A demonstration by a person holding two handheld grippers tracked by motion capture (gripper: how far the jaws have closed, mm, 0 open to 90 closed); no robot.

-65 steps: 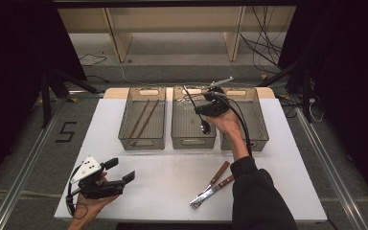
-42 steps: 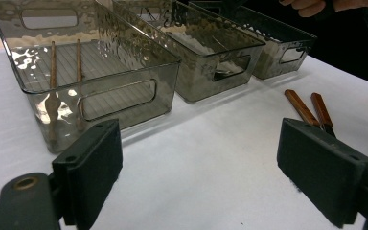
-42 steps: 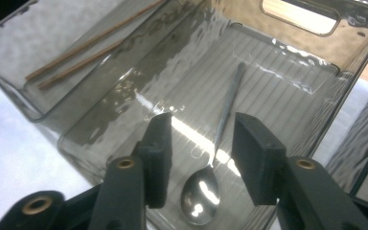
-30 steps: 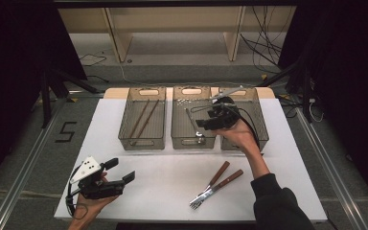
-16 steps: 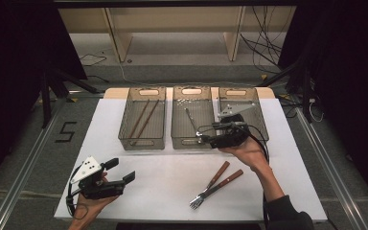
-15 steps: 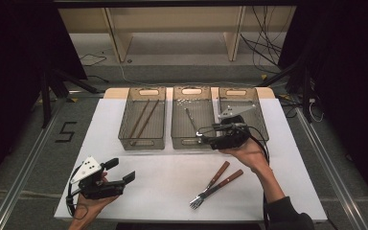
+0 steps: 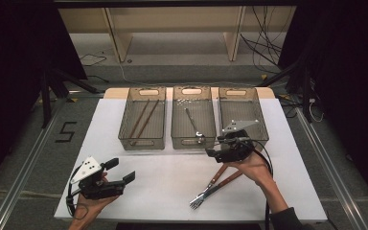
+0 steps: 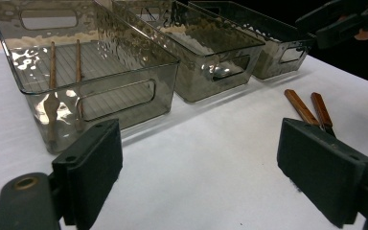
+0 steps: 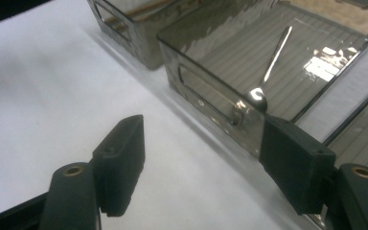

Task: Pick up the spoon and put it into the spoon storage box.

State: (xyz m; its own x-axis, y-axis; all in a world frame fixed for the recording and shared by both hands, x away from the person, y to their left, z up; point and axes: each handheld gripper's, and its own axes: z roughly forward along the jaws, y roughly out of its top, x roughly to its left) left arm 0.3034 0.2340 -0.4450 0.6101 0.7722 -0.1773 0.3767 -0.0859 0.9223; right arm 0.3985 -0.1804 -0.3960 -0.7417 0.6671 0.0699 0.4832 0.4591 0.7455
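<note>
We see a white rectangular table bearing three smoky clear plastic bins in a row, and the middle bin holds a slim silver metal spoon lying flat on its ribbed floor. Our right gripper hangs just in front of that bin's near wall, jaws wide with nothing between them, having just been opening. Our left gripper, likewise wide and empty, sits well apart near the table's front-left, while two wooden-handled utensils lie just below the right hand.
</note>
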